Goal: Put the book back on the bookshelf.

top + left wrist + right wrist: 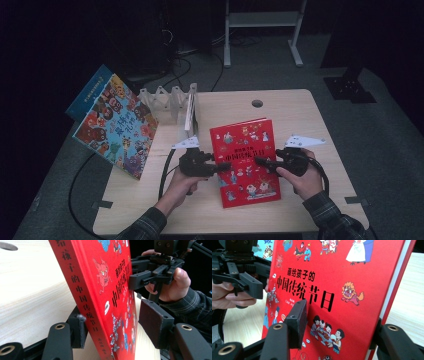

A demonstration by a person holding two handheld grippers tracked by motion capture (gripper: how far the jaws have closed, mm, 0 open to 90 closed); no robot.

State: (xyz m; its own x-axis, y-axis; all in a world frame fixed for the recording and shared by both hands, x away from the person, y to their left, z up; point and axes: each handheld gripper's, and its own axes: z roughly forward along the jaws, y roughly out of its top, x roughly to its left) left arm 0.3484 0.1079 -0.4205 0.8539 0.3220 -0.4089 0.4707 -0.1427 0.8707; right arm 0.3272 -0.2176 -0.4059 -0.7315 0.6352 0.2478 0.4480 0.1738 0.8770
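Two grippers on red book (244,161) | rack (167,101) holds one book (190,113)

A colourful picture book (116,125) leans at the table's (300,107) left edge beside a white folding rack (170,102), with a white frame (262,30) standing beyond.

The red book's (342,290) cover reads 画给孩子的 above large 中国传统节日. Its spine (82,297) carries 孩子的中国传统节日, running downward.
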